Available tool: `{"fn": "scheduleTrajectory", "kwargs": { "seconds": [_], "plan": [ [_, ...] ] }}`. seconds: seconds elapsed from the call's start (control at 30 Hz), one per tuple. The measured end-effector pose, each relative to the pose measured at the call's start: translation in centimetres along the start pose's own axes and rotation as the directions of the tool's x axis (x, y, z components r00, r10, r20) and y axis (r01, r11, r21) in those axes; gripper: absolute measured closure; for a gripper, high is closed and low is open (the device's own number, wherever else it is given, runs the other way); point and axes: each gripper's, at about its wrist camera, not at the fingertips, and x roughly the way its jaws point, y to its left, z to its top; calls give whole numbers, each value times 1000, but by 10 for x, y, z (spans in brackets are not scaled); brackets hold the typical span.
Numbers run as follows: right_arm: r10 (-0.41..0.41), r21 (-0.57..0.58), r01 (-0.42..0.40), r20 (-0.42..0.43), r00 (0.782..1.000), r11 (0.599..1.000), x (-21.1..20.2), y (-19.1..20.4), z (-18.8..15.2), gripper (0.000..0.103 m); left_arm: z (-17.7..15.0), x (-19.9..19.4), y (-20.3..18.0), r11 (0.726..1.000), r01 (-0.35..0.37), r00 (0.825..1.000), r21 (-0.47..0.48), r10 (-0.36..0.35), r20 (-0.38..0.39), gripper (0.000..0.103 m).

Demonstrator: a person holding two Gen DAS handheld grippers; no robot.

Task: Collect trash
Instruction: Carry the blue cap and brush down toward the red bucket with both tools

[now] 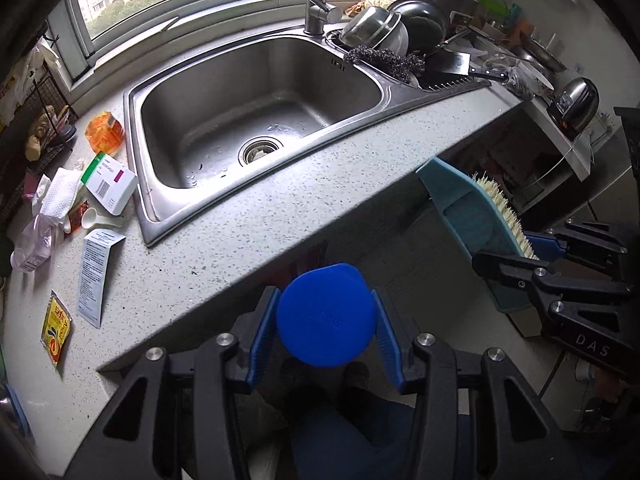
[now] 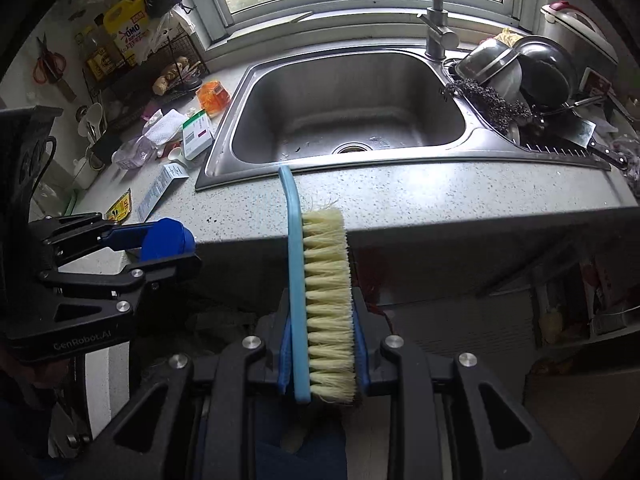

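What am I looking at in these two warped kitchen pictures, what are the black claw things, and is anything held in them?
The claws are two hand-held grippers carried by a person, with no robot arm. Each has a wide-angle camera looking along its fingers, so one picture comes from each gripper. The left gripper is closed on a blue handle, seen end on, apparently that of the teal dustpan beside the right gripper. The right gripper clamps a light-blue brush with pale bristles. Both hang in front of a speckled counter with a steel sink. Left of the sink lies the litter: a white medicine box, a folded leaflet, a yellow sachet, an orange wrapper and crumpled tissue.
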Motion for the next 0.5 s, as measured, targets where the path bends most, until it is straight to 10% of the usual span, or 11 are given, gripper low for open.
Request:
{"fn": "scheduleTrajectory", "kwargs": {
  "seconds": [0.5],
  "plan": [
    [20,140,-2,-127,992,990,91,-39,-56,80,-44,131,-27,999,35,987,11,-33,-157,59]
  ]
}}
